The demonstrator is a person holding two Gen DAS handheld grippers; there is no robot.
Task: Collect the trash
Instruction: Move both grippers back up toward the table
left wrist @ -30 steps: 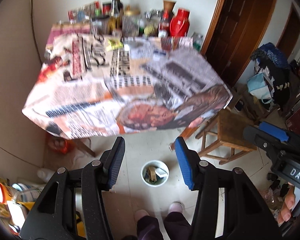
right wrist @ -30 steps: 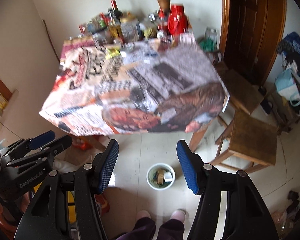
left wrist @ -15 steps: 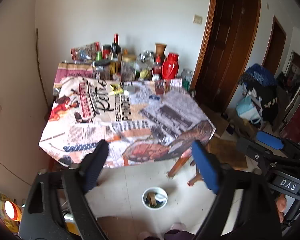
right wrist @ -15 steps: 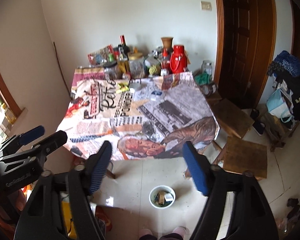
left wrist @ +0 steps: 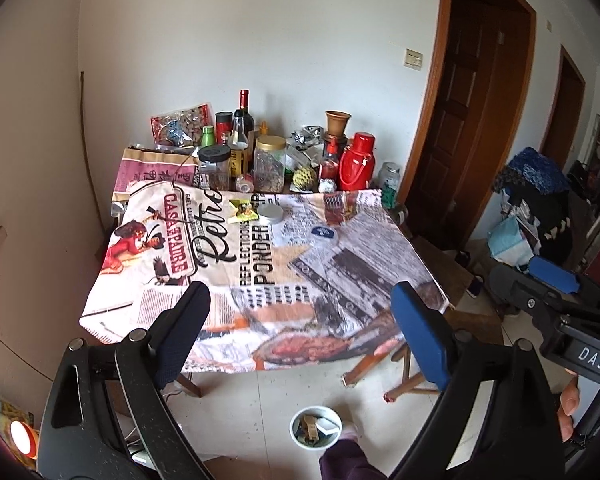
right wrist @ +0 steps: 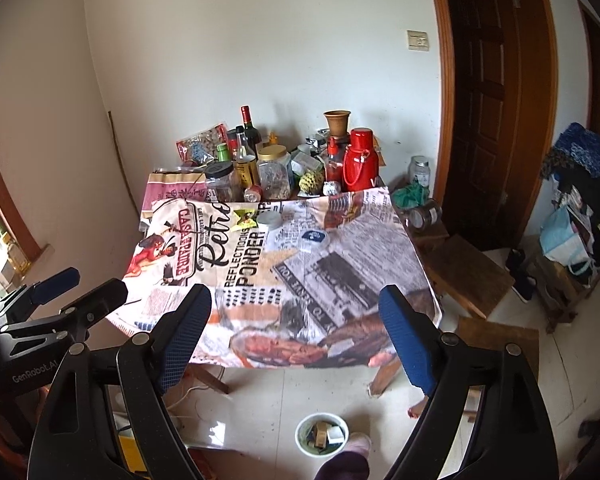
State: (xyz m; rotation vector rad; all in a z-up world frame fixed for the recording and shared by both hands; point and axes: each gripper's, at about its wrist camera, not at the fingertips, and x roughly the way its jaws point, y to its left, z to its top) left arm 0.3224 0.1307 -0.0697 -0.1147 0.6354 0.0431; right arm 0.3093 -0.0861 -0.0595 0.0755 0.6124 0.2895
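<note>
A table with a newspaper-print cloth stands ahead. On it lie a yellow-green wrapper, a blue-labelled clear packet and a round silver lid. A white trash bin holding scraps stands on the floor below, by my feet. My left gripper is open and empty, held back from the table's front edge. My right gripper is open and empty beside it.
Bottles, jars and a red thermos crowd the table's back edge. Wooden stools stand right of the table. A dark wooden door and a pile of bags are at the right.
Both grippers have tilted up from the floor and bin toward the tabletop and back wall, and their jaws have opened wider.
</note>
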